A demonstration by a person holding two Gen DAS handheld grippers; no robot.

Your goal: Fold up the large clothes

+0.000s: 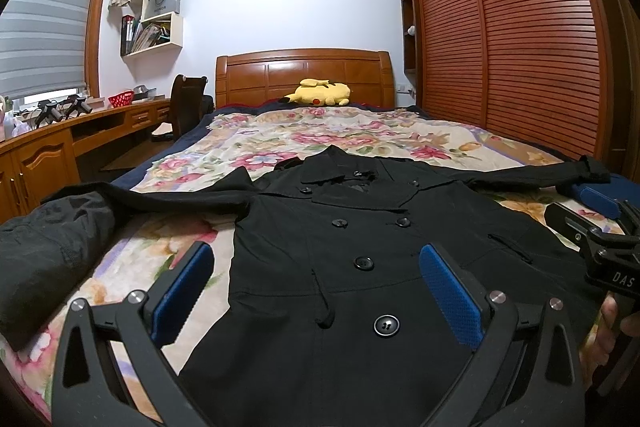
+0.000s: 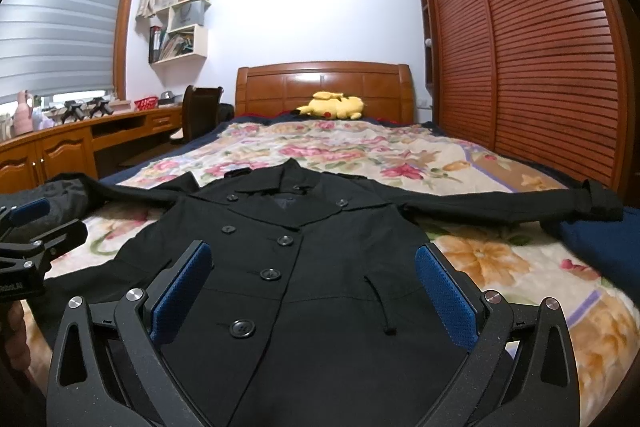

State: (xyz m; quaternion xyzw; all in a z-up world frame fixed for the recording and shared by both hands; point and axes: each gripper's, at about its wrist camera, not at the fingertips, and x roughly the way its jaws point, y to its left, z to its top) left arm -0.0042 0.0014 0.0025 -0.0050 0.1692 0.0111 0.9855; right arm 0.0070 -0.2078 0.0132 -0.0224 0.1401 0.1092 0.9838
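A black double-breasted coat [image 1: 360, 235] [image 2: 304, 259] lies face up and flat on the floral bedspread [image 1: 304, 135], collar toward the headboard, both sleeves spread sideways. My left gripper [image 1: 316, 263] hovers open above the coat's lower left front, blue pads wide apart, nothing between them. My right gripper [image 2: 312, 267] is open too, above the lower right front. In the left wrist view the right gripper [image 1: 592, 223] shows at the right edge, held by a hand [image 1: 608, 331]. In the right wrist view the left gripper [image 2: 28, 223] shows at the left edge.
A yellow plush toy [image 1: 320, 93] lies by the wooden headboard [image 1: 304, 75]. A slatted wardrobe [image 1: 520, 39] runs along the right of the bed. A wooden desk [image 1: 60, 143] with a chair [image 1: 186, 103] stands left. A dark crumpled garment [image 1: 48, 251] lies by the left sleeve.
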